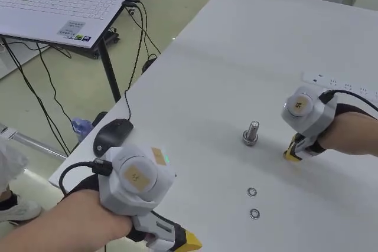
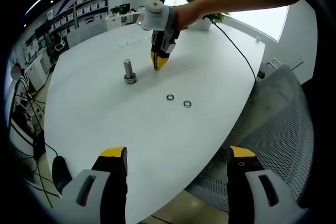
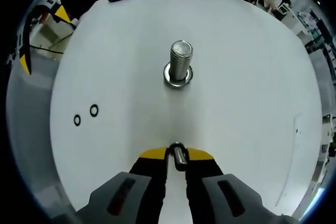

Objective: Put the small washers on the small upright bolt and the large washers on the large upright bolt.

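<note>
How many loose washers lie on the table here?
2: one washer and a second washer beside it, apart from the large bolt. Any around the bolt's base can't be told.

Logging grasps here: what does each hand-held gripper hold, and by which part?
The right hand-held gripper pinches a small silver metal bolt across its sides, near the jaw tips. The left hand-held gripper, open, holds nothing.

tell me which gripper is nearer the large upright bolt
Right. The right gripper, jaws shut on a small bolt, stands close beside the large bolt. The left gripper, jaws open, is off at the table's near edge.
</note>
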